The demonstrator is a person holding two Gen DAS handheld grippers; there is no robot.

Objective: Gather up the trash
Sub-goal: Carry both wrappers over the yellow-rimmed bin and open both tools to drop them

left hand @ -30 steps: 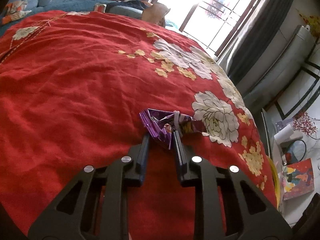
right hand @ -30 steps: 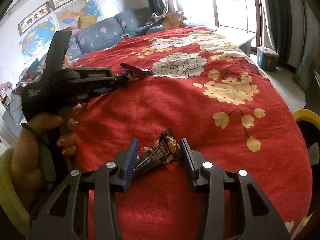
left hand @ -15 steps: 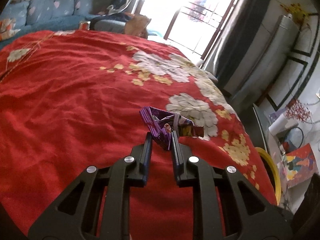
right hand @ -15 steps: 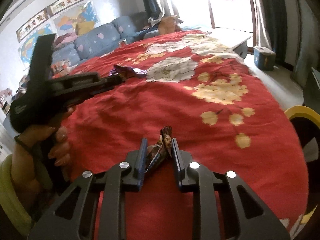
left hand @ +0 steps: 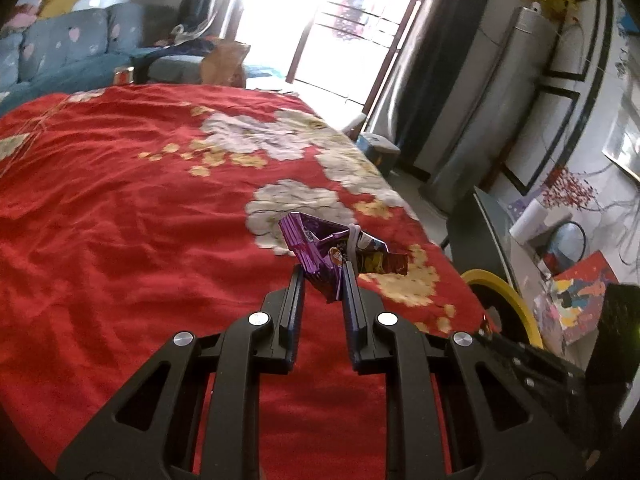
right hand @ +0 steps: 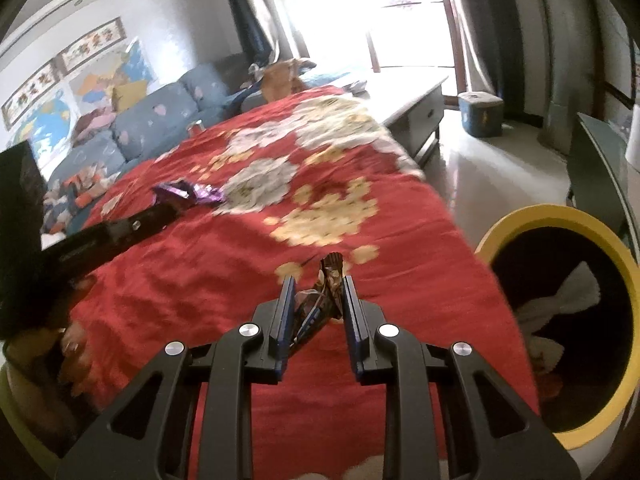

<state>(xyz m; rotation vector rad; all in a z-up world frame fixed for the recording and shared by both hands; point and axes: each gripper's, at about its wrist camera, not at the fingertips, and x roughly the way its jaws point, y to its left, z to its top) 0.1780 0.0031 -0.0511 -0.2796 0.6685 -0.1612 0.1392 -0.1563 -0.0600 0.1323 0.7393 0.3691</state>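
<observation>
Wrapper (right hand: 326,294) pinched between tool (right hand: 318,280) tips.

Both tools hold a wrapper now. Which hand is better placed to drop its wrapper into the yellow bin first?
Right, probably. The right tool grips the brown wrapper with the yellow bin wide open beside it. The left tool, gripping the purple wrapper, sees only the rim.

Your left gripper (left hand: 323,276) pinches the crumpled purple wrapper (left hand: 320,254) at its fingertips, above the red flowered bedspread (left hand: 120,208). Right of the tongs, past the bed's edge, you see the yellow-rimmed bin (left hand: 508,300).
</observation>
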